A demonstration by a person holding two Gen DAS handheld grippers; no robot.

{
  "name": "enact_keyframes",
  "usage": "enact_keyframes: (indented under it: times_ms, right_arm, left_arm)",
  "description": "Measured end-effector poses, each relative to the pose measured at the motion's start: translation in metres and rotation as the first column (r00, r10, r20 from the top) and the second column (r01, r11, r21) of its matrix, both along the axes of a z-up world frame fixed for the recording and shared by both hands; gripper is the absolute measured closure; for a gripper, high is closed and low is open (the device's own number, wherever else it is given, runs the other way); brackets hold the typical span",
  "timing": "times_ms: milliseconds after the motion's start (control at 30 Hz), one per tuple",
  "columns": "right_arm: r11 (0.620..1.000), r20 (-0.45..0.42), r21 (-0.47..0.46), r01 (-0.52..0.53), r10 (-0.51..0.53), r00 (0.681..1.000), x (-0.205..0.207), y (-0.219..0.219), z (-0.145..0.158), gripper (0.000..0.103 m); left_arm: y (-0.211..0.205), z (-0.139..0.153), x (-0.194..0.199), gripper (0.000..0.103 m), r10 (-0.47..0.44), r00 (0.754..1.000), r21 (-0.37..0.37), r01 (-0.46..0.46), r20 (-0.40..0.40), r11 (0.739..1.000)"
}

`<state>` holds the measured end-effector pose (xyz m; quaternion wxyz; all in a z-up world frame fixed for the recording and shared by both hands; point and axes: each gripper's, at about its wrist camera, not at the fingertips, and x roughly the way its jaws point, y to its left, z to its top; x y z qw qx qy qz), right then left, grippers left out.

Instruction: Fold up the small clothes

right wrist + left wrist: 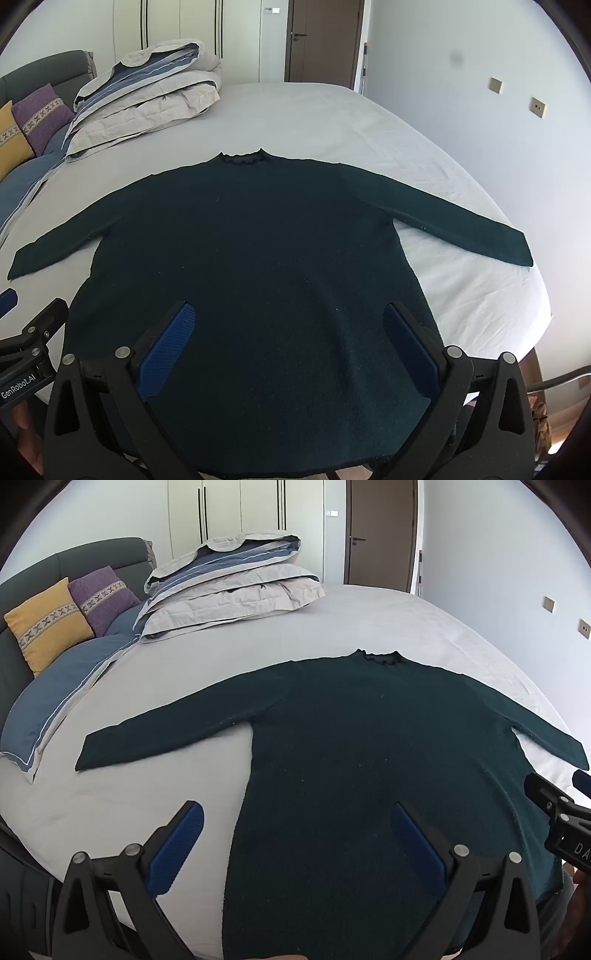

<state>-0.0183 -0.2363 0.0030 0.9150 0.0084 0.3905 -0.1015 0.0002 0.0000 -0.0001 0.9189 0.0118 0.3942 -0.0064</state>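
A dark green long-sleeved sweater [351, 746] [258, 258] lies flat on the white bed [110, 797] [332, 118], collar away from me, both sleeves spread out to the sides. My left gripper [295, 812] hovers open over the sweater's lower left edge, one blue pad over the sheet, the other over the knit. My right gripper [288, 314] hangs open above the lower middle of the sweater, nothing between its pads. Each gripper shows at the other view's edge: the right one [561, 805], the left one [29, 332].
A folded duvet [229, 587] [147, 96] is stacked at the far left of the bed, with yellow [44, 624] and purple [103, 598] cushions against the grey headboard. A brown door [380, 531] stands beyond. The bed's right edge [535, 314] drops off near the right sleeve.
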Motion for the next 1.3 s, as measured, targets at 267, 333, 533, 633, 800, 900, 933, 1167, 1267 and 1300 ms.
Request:
enact_keyframes:
  times_ms: [267, 333, 533, 633, 800, 900, 933, 1167, 1267, 1300]
  right_arm:
    - [1.0, -0.003, 0.001, -0.002, 0.002, 1.0, -0.003, 0.001, 0.0, 0.0]
    - [1.0, -0.011, -0.004, 0.0, 0.0, 1.0, 0.0, 0.005, -0.003, 0.0]
    - [1.0, -0.014, -0.006, 0.001, -0.001, 1.0, 0.0, 0.004, -0.004, 0.0]
    - [1.0, -0.014, -0.008, 0.0, 0.0, 1.0, 0.001, 0.004, -0.005, 0.0]
    - [1.0, -0.015, -0.011, -0.004, 0.004, 1.0, 0.0, 0.01, -0.008, 0.0]
    - [1.0, -0.016, -0.011, -0.004, 0.004, 1.0, 0.0, 0.01, -0.008, 0.0]
    - [1.0, -0.016, -0.009, -0.004, 0.004, 1.0, 0.0, 0.01, -0.008, 0.0]
    - [1.0, -0.018, -0.01, -0.004, 0.003, 1.0, 0.0, 0.01, -0.008, 0.0]
    - [1.0, -0.02, -0.008, -0.005, 0.005, 1.0, 0.0, 0.011, -0.009, 0.0]
    - [1.0, -0.02, -0.008, -0.005, 0.005, 1.0, 0.0, 0.011, -0.009, 0.0]
  left_arm:
    - [-0.005, 0.002, -0.001, 0.0, 0.004, 1.0, 0.006, -0.004, 0.008, 1.0]
    - [0.001, -0.005, -0.001, 0.0, 0.002, 1.0, -0.009, -0.002, 0.003, 1.0]
    - [0.002, -0.004, -0.002, 0.0, 0.003, 1.0, -0.011, -0.003, 0.0, 1.0]
    - [0.004, -0.006, -0.001, 0.0, 0.004, 1.0, -0.012, -0.004, -0.002, 1.0]
    - [0.004, -0.006, -0.001, 0.0, 0.003, 1.0, -0.012, -0.003, -0.002, 1.0]
    - [0.004, -0.007, -0.001, 0.0, 0.002, 1.0, -0.012, -0.002, -0.001, 1.0]
    - [0.004, -0.006, -0.001, 0.0, 0.002, 1.0, -0.012, -0.002, -0.002, 1.0]
    - [0.004, -0.008, -0.001, 0.0, 0.003, 1.0, -0.013, -0.003, -0.002, 1.0]
    - [0.009, -0.009, -0.003, 0.0, 0.005, 1.0, -0.015, -0.005, -0.001, 1.0]
    - [0.01, -0.01, -0.004, 0.0, 0.005, 1.0, -0.015, -0.005, -0.001, 1.0]
